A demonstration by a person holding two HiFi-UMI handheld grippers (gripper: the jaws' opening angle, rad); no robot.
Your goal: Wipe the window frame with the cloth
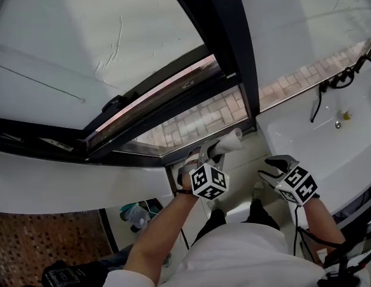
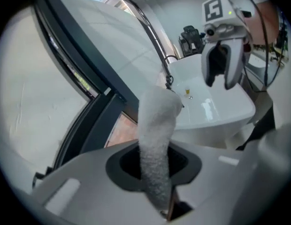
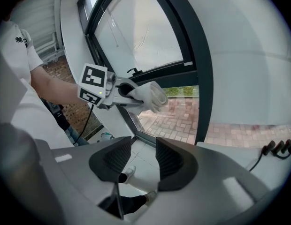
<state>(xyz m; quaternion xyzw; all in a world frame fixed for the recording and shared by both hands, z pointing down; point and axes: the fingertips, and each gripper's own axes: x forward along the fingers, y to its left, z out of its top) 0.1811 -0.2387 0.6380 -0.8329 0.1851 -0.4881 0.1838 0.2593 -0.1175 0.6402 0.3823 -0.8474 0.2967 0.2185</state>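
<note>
White fluffy cloth (image 2: 157, 139) is clamped between the jaws of the left tool (image 2: 155, 167), which are closed tight onto it. The free end of the cloth projects well past the jaw tips. In the head view, that end lies at the lower corner of the dark metal window frame (image 1: 230, 40); contact with the frame cannot be confirmed. The right tool (image 3: 144, 159) is held to the right, apart from the cloth. Its jaws are slightly parted, with nothing between them.

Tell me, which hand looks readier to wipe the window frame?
Left, probably. The left gripper has its jaws shut on the cloth, right by the dark window frame. The right gripper is open, empty and farther from it.
</note>
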